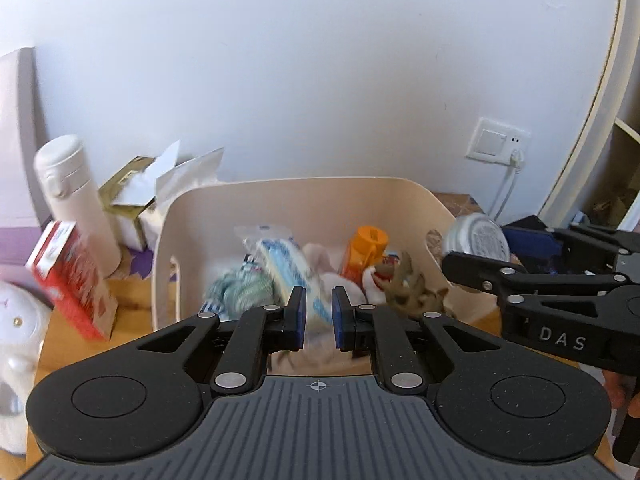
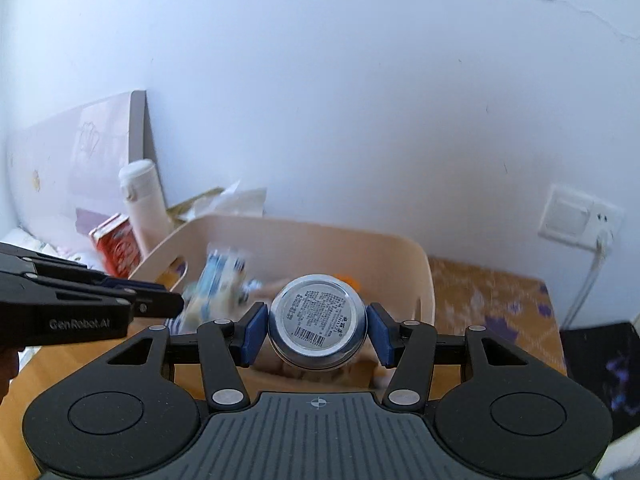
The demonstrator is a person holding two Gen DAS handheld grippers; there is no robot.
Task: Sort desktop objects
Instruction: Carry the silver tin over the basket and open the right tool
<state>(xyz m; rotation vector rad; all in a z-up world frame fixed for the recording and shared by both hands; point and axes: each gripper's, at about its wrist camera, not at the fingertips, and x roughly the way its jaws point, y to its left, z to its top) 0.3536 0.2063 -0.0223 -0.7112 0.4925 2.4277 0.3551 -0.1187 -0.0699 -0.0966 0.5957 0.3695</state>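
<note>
In the left wrist view, a cream plastic storage bin [image 1: 280, 196] with a handle slot fills the middle of the frame. In it lie a clear bag of blue-and-white packets [image 1: 286, 264], a teal knitted bundle [image 1: 240, 288], an orange-capped bottle [image 1: 364, 252] and a brown spiky piece [image 1: 416, 296] near its right wall; all are blurred and hard to identify. Left of the bin stand a white flask [image 1: 76, 200], a tilted red carton [image 1: 70, 280] and an opened gold-and-white cardboard box [image 1: 136, 192]. A white rounded object [image 1: 16, 340] is cut off at the left edge. On the wall at the right is a white switch-and-socket plate [image 1: 498, 140] with a plug in it. The left gripper [image 1: 319, 316] is at lower centre, over the near end of the bin, jaws clenched to a narrow gap with nothing between the pads. The right gripper [image 1: 472, 264] reaches in from the right edge and carries a round silver tin [image 1: 480, 236] beside the bin's right rim.

In the right wrist view, the right gripper [image 2: 318, 330] grasps the tin [image 2: 318, 316] between its blue pads [image 2: 252, 332], the barcode-labelled flat end facing the camera. The tin hangs above the bin [image 2: 392, 252] and hides part of its contents. The left gripper [image 2: 168, 304] enters from the left edge, its tip over the bin's left side. A patterned mat [image 2: 492, 292] lies on the table at the right.
</note>
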